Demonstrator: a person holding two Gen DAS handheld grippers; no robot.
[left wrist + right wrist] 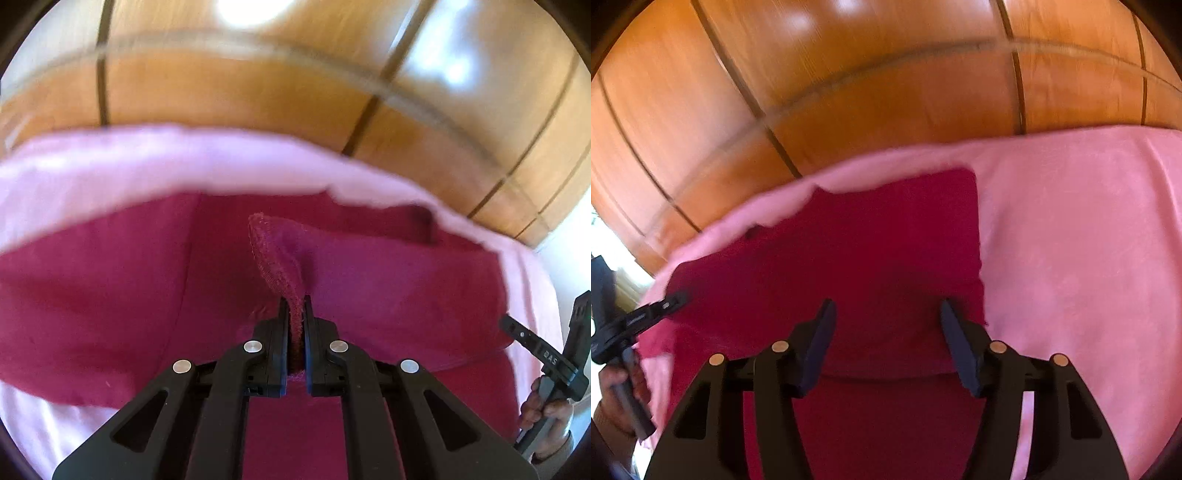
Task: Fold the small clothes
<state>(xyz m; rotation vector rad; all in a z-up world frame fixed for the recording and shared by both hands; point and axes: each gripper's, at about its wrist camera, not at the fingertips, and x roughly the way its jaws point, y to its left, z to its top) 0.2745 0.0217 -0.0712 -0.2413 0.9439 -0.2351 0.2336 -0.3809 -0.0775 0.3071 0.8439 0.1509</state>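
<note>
A dark red garment [110,295] lies spread on a pink cloth [110,166]. My left gripper [295,302] is shut on a raised ridge of its stitched edge, which stands up between the pads. In the right wrist view the same garment [886,240] fills the middle, and my right gripper [888,306] hangs open over its near part, fingers apart with only flat fabric below them. The left gripper [679,295] shows at the garment's left edge. The right gripper [543,308] shows at the far right of the left wrist view.
The pink cloth [1071,240] covers a glossy wooden surface [886,74] with dark seams, which extends beyond the cloth's far edge. A person's hand [546,410] grips the right tool's handle; another hand [613,380] holds the left one.
</note>
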